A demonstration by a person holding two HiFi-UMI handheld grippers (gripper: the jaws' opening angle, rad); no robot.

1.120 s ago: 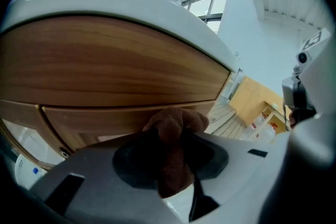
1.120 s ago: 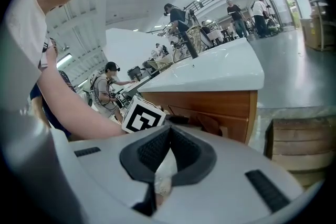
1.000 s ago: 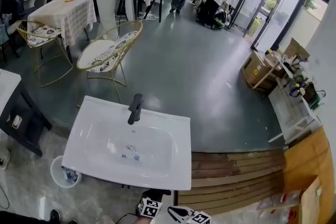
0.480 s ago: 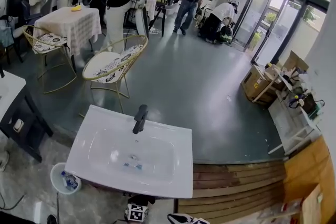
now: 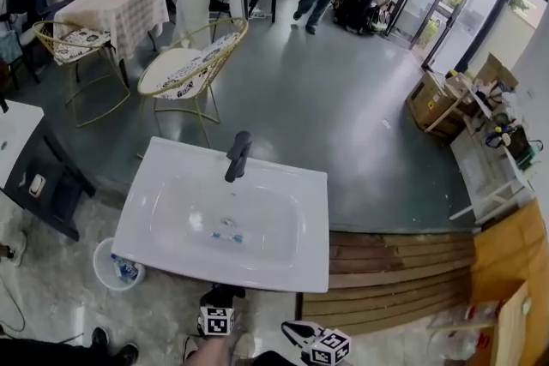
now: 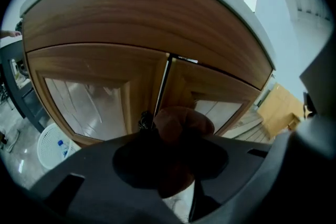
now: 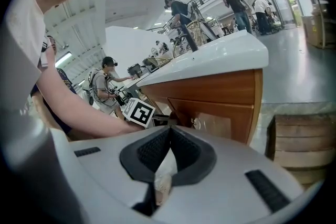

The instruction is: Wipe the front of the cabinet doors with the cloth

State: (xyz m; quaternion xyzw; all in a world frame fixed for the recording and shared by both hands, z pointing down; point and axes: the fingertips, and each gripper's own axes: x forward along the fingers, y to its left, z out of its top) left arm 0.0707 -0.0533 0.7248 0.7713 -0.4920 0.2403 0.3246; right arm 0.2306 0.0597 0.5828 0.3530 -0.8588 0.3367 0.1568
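Observation:
The wooden cabinet under the white basin [image 5: 283,266] fills the left gripper view. Its left door [image 6: 89,97] and right door [image 6: 223,94] both have pale glass panels. My left gripper [image 6: 170,131] is shut on a bunched brown-orange cloth [image 6: 184,119], held close in front of the seam between the doors. In the head view only the left gripper [image 5: 218,310] shows, its jaws hidden below the basin's front edge. My right gripper [image 7: 169,132] is shut and hangs back to the right of the cabinet [image 7: 220,94]; its marker cube [image 5: 330,347] shows at the bottom.
A black faucet [image 5: 238,155] stands on the basin. A white waste basket [image 5: 116,264] sits on the floor left of the cabinet. Wooden decking [image 5: 403,270] lies to the right. A gold wire chair [image 5: 184,69] and several people are farther back.
The head view has tilted down a little. My left gripper's marker cube has shifted left and up toward the basin's front edge. The right gripper stays at the bottom edge.

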